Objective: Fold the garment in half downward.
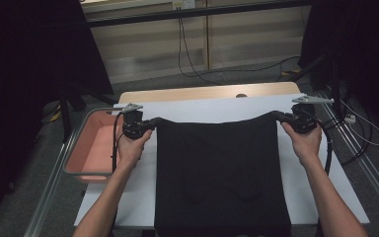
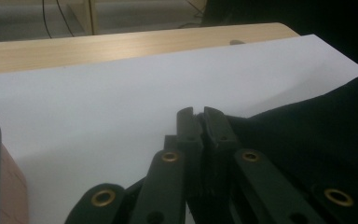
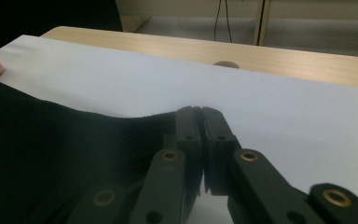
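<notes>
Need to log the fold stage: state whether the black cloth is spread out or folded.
Spread out. The black cloth lies as one wide sheet over the white table cover, its far corners pinched by the left gripper and right gripper.

The cloth [image 1: 222, 168] lies on the sheet [image 1: 202, 108] covering my table [image 1: 207, 92]; the tray [image 1: 86, 148] sits left of it.

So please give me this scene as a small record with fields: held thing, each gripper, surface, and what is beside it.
held thing: black cloth, stretched between its two far corners
left gripper: shut on the far left corner
right gripper: shut on the far right corner
surface: white sheet on a wooden table
beside: pink tray, left of the sheet
</notes>
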The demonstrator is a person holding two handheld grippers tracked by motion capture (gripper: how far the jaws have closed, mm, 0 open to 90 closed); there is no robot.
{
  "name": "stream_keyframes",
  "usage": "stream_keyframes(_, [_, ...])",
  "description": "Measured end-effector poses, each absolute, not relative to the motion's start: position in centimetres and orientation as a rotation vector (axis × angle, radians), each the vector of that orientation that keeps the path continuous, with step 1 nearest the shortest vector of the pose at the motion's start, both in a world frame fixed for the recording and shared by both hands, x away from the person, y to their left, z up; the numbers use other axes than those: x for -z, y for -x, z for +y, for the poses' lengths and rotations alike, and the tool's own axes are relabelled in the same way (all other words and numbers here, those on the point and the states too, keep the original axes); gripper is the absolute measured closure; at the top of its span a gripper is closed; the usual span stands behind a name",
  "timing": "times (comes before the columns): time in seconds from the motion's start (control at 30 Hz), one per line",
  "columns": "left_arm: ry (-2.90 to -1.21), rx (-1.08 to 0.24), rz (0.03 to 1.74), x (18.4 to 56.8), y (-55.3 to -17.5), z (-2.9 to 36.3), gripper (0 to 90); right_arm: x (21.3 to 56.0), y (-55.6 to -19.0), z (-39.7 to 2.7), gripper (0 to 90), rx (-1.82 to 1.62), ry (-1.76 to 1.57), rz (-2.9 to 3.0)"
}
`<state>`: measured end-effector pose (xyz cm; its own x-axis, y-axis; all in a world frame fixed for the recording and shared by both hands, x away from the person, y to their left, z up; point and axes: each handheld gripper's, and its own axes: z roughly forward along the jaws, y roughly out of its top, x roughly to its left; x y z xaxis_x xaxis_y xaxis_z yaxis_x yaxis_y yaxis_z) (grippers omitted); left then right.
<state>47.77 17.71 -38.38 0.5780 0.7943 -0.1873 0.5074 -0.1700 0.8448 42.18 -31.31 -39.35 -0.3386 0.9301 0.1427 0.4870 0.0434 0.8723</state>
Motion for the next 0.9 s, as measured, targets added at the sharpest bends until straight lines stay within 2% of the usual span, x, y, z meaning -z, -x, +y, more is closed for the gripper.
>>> stream_keyframes(0.9, [-1.806,-0.435,1.089,36.3,-51.9,17.3,86.5,36.8,-47.1,-30.2,86.6,-1.248,-1.415,1.825])
